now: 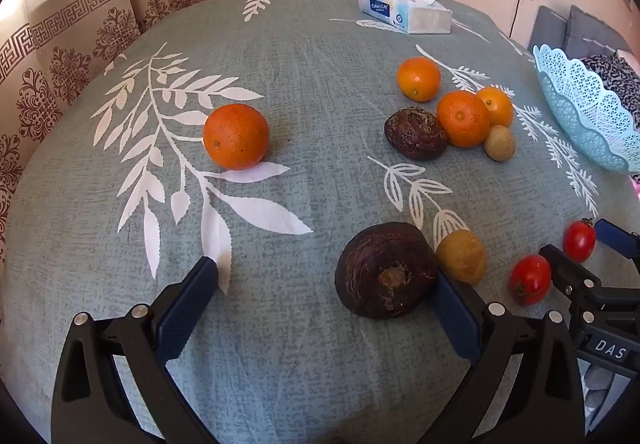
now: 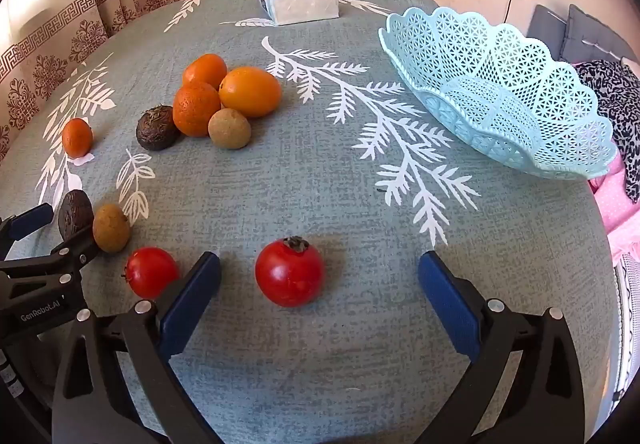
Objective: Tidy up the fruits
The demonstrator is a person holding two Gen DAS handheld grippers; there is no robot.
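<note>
Both fisheye views sit low and close over the leaf-patterned counter [image 1: 304,84], facing the far wall. The left wrist view looks from the left side, the right wrist view from further right, nearer the blue lattice basket [image 2: 500,84]. Both share the tissue pack [image 1: 404,6], the orange cluster [image 2: 224,92], and the tomatoes [image 2: 289,271].

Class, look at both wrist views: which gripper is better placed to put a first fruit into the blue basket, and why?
The right gripper. Its open jaws already bracket a red tomato, and the blue basket lies just ahead on its right. The left gripper stands open around a dark fruit, but farther from the basket.
</note>
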